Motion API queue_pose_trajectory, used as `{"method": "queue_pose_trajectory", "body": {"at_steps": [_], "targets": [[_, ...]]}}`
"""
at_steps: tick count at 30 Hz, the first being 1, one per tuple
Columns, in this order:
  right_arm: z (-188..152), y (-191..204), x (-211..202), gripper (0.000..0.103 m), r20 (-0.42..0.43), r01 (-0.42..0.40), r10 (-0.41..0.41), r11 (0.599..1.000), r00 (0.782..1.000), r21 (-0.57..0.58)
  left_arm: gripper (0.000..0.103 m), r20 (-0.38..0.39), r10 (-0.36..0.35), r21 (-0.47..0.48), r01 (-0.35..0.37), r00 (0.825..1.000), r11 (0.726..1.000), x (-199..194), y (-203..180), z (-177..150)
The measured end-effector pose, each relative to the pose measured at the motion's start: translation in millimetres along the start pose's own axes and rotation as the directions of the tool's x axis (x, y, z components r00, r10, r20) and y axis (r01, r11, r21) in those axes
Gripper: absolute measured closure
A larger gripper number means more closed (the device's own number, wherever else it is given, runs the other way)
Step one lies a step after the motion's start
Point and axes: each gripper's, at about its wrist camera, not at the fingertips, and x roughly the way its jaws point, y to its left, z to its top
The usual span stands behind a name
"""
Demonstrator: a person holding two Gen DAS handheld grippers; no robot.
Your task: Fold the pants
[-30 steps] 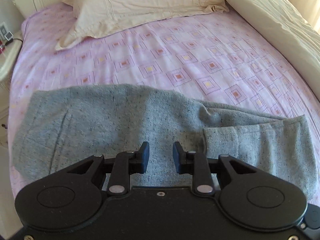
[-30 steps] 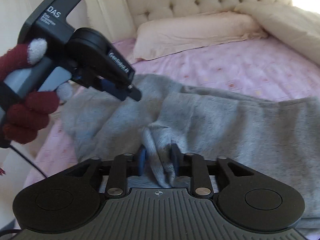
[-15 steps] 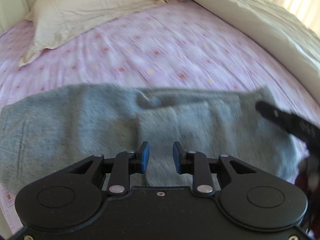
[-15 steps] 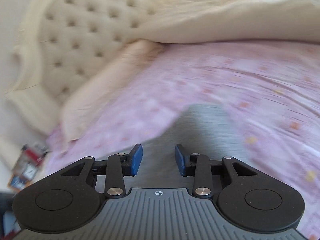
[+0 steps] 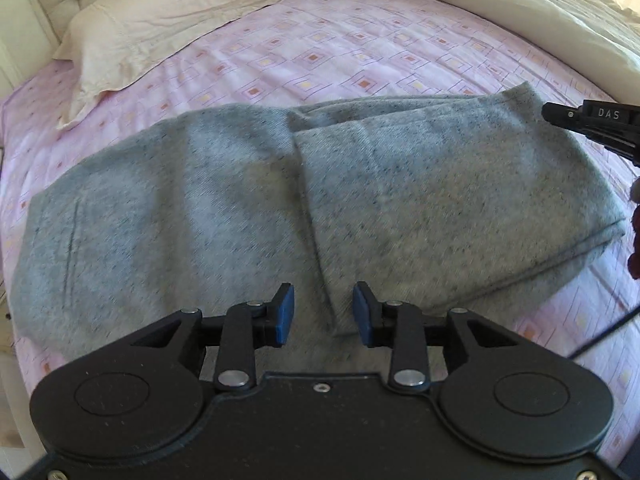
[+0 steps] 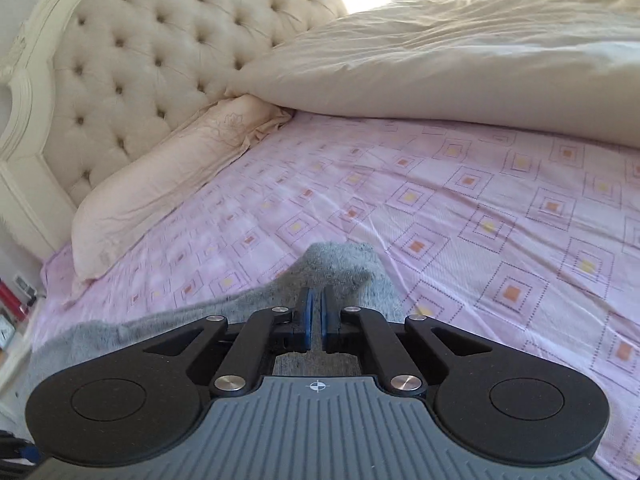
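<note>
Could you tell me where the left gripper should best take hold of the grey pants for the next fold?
Probably the near edge of the folded-over flap on the pants, coming from above: that edge lies loose just before the opening left gripper.

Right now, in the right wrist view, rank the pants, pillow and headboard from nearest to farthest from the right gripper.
1. Pants: directly at the right gripper, its fingers closing.
2. Pillow: upper left, on the sheet.
3. Headboard: behind the pillow, farthest.

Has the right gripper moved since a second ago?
Yes. The right gripper has swung from mid-pants to the pants' far corner, now facing the headboard; its jaws are closing.
</note>
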Motion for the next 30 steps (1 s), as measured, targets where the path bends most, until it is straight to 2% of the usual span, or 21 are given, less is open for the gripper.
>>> {"method": "queue_pose_trajectory", "body": {"at_steps": [3,7,11,16,17,20,24,30], "targets": [[-7,5,-4,0.097,-0.030,0.027,-0.029,0.999,0.999,-0.047,0.060,-0.007,0.011,-0.028,-0.011,1.000,1.000,-8,9,-14],[-17,15,-2,0.091,-0.112,0.083,-0.100,0.986,0.989,-0.145,0.060,-0.016,0.036,-0.060,-0.037,0.999,0.997,-12,20,-35],[-24,22,-6,0.091,-0.130,0.101,-0.130,0.973,0.983,-0.208,0.060,-0.008,0.066,-0.081,-0.066,0.998,0.995,-17,28,-52],[-27,34,-15,0.090,-0.137,0.119,-0.160,0.956,0.978,-0.269,0.058,0.003,0.040,-0.139,-0.039,0.999,0.990,-21,43,-71],[-26,39,-18,0.090,-0.128,0.106,-0.145,0.956,0.981,-0.274,0.057,0.008,0.027,-0.153,-0.026,1.000,0.988,-22,46,-73],[-21,67,-29,0.090,-0.079,-0.002,-0.023,0.953,0.997,-0.305,0.056,0.013,-0.004,-0.187,0.006,1.000,0.982,-22,55,-76],[-16,113,-26,0.090,-0.091,-0.143,0.117,0.914,0.989,-0.380,0.056,0.028,-0.047,-0.239,0.052,0.999,0.970,-25,68,-76],[-13,173,12,0.090,-0.161,-0.218,0.158,0.838,0.974,-0.500,0.057,0.060,-0.006,-0.271,0.022,0.998,0.962,-33,101,-72]]}}
